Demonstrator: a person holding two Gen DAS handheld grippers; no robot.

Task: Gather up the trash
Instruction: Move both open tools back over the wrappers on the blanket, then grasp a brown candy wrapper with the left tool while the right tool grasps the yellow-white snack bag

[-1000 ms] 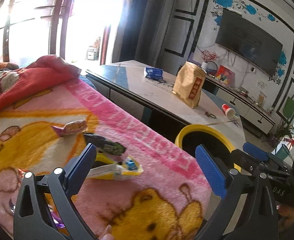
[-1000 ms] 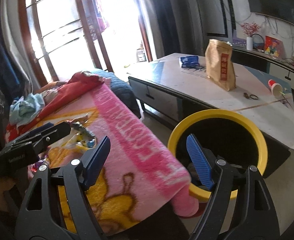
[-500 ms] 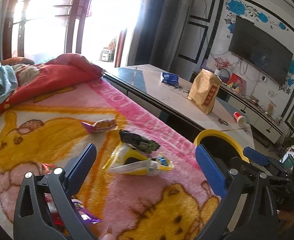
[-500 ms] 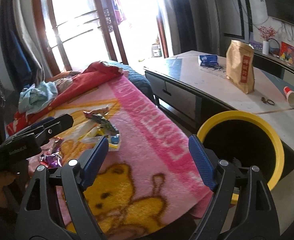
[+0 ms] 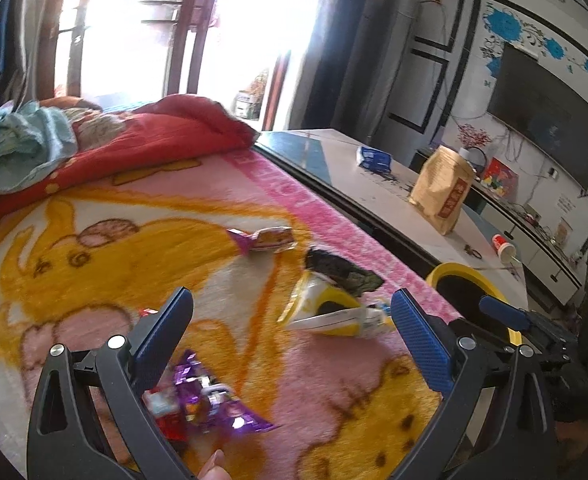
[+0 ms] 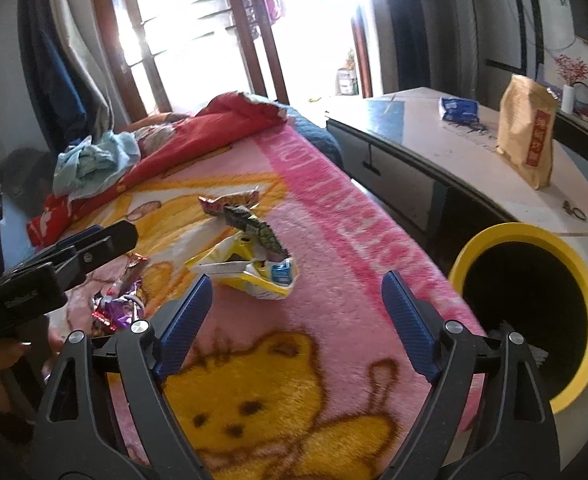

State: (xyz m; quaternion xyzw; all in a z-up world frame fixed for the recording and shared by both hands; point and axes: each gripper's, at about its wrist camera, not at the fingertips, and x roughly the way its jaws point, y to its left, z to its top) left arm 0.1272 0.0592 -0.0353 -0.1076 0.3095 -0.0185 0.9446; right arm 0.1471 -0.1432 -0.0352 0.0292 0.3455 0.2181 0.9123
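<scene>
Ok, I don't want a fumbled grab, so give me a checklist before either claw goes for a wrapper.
1. Right claw empty, its jaws opening: ok.
2. Left claw open and empty: ok.
3. Yellow wrapper lies unobstructed on the pink blanket: ok.
4. Purple wrapper sits close to the left claw's lower finger: ok.
5. Yellow bin mouth open beside the blanket edge: ok.
6. Room left in the bin: cannot tell, the inside is dark.
</scene>
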